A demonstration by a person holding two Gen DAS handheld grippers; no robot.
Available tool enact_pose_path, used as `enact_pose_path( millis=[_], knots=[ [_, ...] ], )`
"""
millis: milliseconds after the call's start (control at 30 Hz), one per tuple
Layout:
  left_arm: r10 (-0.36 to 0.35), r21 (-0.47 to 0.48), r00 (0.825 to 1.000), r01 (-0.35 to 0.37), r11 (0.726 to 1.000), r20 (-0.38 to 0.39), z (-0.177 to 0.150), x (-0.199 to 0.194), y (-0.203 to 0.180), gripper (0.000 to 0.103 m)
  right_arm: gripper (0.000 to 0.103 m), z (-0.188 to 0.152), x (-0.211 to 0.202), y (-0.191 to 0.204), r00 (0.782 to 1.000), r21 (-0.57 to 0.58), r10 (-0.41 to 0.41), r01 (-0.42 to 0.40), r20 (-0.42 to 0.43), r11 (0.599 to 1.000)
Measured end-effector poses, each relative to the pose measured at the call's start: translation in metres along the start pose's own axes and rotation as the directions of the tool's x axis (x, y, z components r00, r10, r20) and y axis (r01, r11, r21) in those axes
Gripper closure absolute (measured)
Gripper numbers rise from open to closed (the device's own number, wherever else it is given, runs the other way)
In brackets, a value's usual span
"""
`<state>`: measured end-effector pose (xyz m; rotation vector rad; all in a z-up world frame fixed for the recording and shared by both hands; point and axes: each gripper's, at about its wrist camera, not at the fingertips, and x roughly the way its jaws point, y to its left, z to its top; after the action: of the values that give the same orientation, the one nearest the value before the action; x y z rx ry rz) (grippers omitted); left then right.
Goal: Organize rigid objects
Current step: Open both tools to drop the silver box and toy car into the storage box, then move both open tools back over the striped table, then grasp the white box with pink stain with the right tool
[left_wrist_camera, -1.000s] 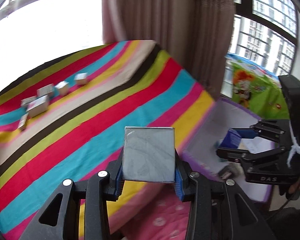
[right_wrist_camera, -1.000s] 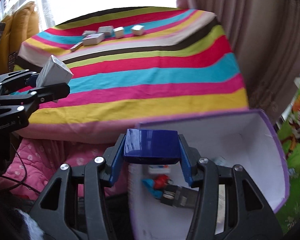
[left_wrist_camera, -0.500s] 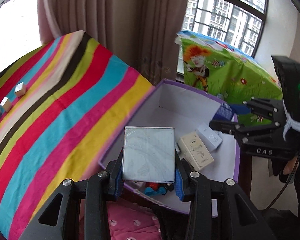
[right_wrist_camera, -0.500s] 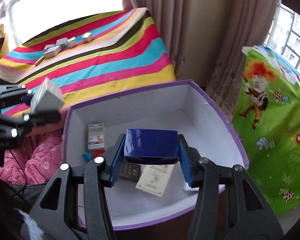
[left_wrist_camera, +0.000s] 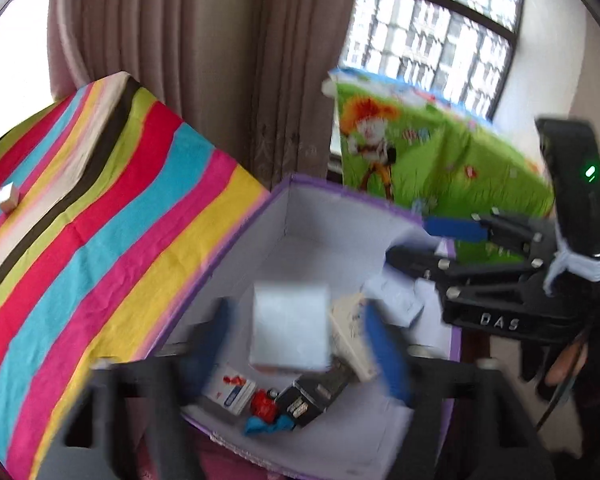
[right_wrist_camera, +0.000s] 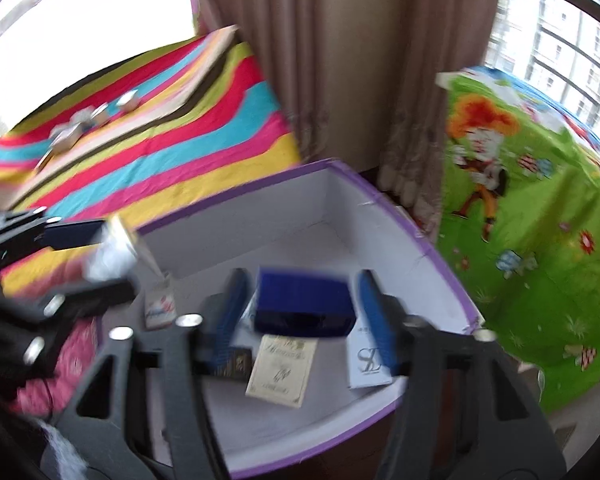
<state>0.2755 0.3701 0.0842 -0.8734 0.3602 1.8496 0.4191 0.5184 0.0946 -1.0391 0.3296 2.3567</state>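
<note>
The striped bed (left_wrist_camera: 100, 248) fills the left of both views, a few small boxes (right_wrist_camera: 80, 128) still on it at upper left. The purple-rimmed storage box (right_wrist_camera: 380, 204) sits centre frame. Left tool (left_wrist_camera: 300, 332) is spread open, its pale grey box (left_wrist_camera: 290, 328) blurred and apparently dropping free inside; right tool (right_wrist_camera: 304, 304) likewise open around the blue box (right_wrist_camera: 304, 304). Both land together, so they may collide or crush the cartons (right_wrist_camera: 282, 368) below.

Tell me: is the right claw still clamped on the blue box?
No: the right claw stands open, with gaps between its blue pads and the blue box above the purple bin.
</note>
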Motion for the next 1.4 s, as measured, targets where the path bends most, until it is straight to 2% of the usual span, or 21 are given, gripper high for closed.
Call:
enact_pose_path(
  millis=[33, 100, 200, 267, 367, 433, 467, 567, 633, 700, 767, 833, 900, 967, 1033, 1133, 1233, 1400],
  knots=[
    [0.019, -0.019, 0.999, -0.018, 1.0, 0.041, -0.002, -0.007, 0.006, 0.017, 0.021, 0.003, 0.001, -0.001, 1.0, 0.029, 0.017, -0.017, 0.008, 0.999],
    [0.036, -0.037, 0.997, -0.033, 0.999, 0.073, -0.006, -0.015, 0.017, 0.017, 0.02, 0.009, 0.004, 0.004, 0.997, 0.044, 0.07, -0.071, 0.015, 0.997],
    [0.114, -0.076, 0.991, -0.108, 0.991, 0.072, -0.016, -0.024, 0.048, 0.017, 0.02, 0.02, 0.012, 0.036, 0.994, -0.045, 0.105, -0.105, 0.005, 0.993],
    [0.185, -0.12, 0.98, -0.176, 0.977, 0.073, -0.025, -0.034, 0.075, 0.017, 0.02, 0.027, 0.021, 0.066, 0.992, -0.123, 0.128, -0.127, -0.004, 0.984],
    [0.307, -0.208, 0.95, -0.29, 0.934, 0.054, -0.044, -0.054, 0.127, 0.017, 0.02, 0.034, 0.036, 0.114, 0.978, -0.209, 0.204, -0.207, -0.039, 0.956],
    [0.406, -0.274, 0.914, -0.385, 0.881, 0.02, -0.058, -0.07, 0.169, 0.017, 0.02, 0.04, 0.051, 0.152, 0.963, -0.273, 0.258, -0.269, -0.077, 0.924],
    [0.429, -0.302, 0.903, -0.406, 0.863, 0.011, -0.064, -0.077, 0.187, 0.017, 0.018, 0.043, 0.058, 0.17, 0.954, -0.3, 0.284, -0.301, -0.099, 0.905],
    [0.509, -0.376, 0.859, -0.493, 0.785, -0.065, -0.084, -0.094, 0.25, 0.017, 0.018, 0.054, 0.09, 0.235, 0.918, -0.386, 0.355, -0.396, -0.176, 0.833],
    [0.566, -0.408, 0.814, -0.565, 0.717, -0.133, -0.097, -0.103, 0.294, 0.017, 0.018, 0.061, 0.113, 0.276, 0.899, -0.437, 0.38, -0.437, -0.216, 0.786],
    [0.608, -0.432, 0.774, -0.616, 0.659, -0.176, -0.112, -0.11, 0.33, 0.016, 0.018, 0.071, 0.137, 0.315, 0.884, -0.485, 0.393, -0.467, -0.252, 0.739],
    [0.632, -0.445, 0.744, -0.652, 0.614, -0.217, -0.124, -0.115, 0.361, 0.017, 0.018, 0.084, 0.158, 0.353, 0.87, -0.518, 0.404, -0.492, -0.282, 0.7],
    [0.646, -0.454, 0.719, -0.68, 0.576, -0.257, -0.134, -0.118, 0.393, 0.016, 0.018, 0.099, 0.178, 0.388, 0.845, -0.538, 0.44, -0.533, -0.303, 0.653],
    [0.646, -0.458, 0.709, -0.691, 0.559, -0.281, -0.141, -0.121, 0.415, 0.016, 0.018, 0.113, 0.199, 0.417, 0.831, -0.546, 0.457, -0.555, -0.318, 0.628],
    [0.633, -0.484, 0.725, -0.671, 0.562, -0.272, -0.149, -0.126, 0.432, 0.012, 0.018, 0.124, 0.221, 0.444, 0.829, -0.567, 0.447, -0.557, -0.335, 0.608],
    [0.589, -0.546, 0.761, -0.627, 0.556, -0.273, -0.155, -0.131, 0.448, 0.004, 0.015, 0.135, 0.238, 0.469, 0.838, -0.611, 0.437, -0.539, -0.325, 0.58],
    [0.59, -0.548, 0.755, -0.634, 0.546, -0.285, -0.155, -0.129, 0.452, 0.0, 0.011, 0.155, 0.26, 0.501, 0.821, -0.627, 0.46, -0.561, -0.339, 0.54],
    [0.591, -0.551, 0.756, -0.632, 0.545, -0.283, -0.156, -0.13, 0.45, 0.0, 0.001, 0.175, 0.284, 0.534, 0.808, -0.649, 0.468, -0.576, -0.358, 0.498],
    [0.593, -0.553, 0.754, -0.634, 0.541, -0.284, -0.153, -0.127, 0.451, 0.0, 0.0, 0.207, 0.316, 0.591, 0.767, -0.691, 0.489, -0.616, -0.416, 0.378]
  ],
)
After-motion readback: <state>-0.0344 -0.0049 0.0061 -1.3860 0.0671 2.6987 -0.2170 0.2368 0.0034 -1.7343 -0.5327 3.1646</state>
